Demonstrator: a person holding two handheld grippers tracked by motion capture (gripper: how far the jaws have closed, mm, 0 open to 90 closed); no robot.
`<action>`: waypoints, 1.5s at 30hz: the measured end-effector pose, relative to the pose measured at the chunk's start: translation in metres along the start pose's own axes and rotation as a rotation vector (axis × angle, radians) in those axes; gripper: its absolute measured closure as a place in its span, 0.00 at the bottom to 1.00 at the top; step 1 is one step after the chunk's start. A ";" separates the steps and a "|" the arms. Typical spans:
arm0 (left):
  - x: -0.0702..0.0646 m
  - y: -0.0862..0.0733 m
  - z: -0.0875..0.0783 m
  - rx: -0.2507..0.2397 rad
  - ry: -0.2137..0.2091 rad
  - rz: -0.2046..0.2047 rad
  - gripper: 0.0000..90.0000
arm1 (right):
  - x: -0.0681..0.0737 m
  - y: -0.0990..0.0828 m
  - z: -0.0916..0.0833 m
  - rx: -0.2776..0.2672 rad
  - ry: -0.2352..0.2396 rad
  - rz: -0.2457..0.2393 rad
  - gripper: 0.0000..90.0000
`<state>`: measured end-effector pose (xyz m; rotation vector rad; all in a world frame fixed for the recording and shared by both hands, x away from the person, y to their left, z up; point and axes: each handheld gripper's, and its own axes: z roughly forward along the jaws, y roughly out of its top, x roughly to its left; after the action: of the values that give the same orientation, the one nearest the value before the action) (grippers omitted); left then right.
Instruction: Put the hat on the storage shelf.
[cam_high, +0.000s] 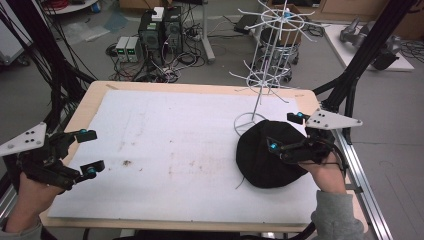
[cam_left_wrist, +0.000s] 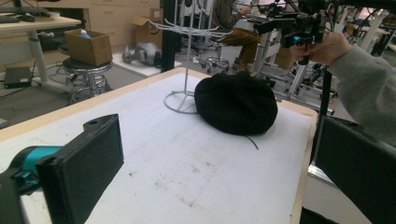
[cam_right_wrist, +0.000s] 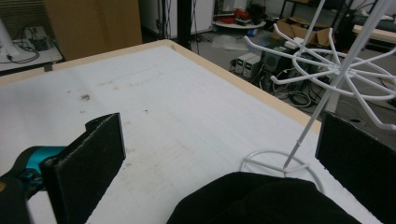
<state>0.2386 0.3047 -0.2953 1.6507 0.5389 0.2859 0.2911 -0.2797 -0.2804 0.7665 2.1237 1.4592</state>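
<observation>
A lab or workshop: computer towers (cam_high: 160, 30) with tangled cables (cam_high: 175, 62) sit on the floor, beside stools (cam_left_wrist: 86, 70), cardboard boxes (cam_left_wrist: 88, 45) and black metal rig frames (cam_high: 350, 75).

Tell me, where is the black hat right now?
The black hat lies on the white mat at the table's right side, right beside the ring base of the white wire rack, with the open right gripper over it.

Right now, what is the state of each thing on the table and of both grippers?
Black hat: lying on the table, slumped, beside the rack's base ring.
White wire rack: upright, hooks bare.
Left gripper: open, holding nothing.
Right gripper: open, above the hat.
</observation>
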 end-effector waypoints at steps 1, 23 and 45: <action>0.000 0.000 0.000 0.001 -0.001 0.000 0.02 | -0.001 0.000 0.002 0.001 0.010 -0.003 0.01; 0.002 -0.004 0.002 0.019 0.003 -0.010 0.02 | -0.021 -0.007 0.029 0.082 0.041 -0.031 0.01; 0.007 -0.009 0.006 0.036 0.007 -0.025 0.02 | -0.024 -0.050 0.051 0.196 0.084 -0.050 0.01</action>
<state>0.2454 0.3036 -0.3054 1.6775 0.5723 0.2652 0.3322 -0.2743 -0.3435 0.7269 2.3587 1.2923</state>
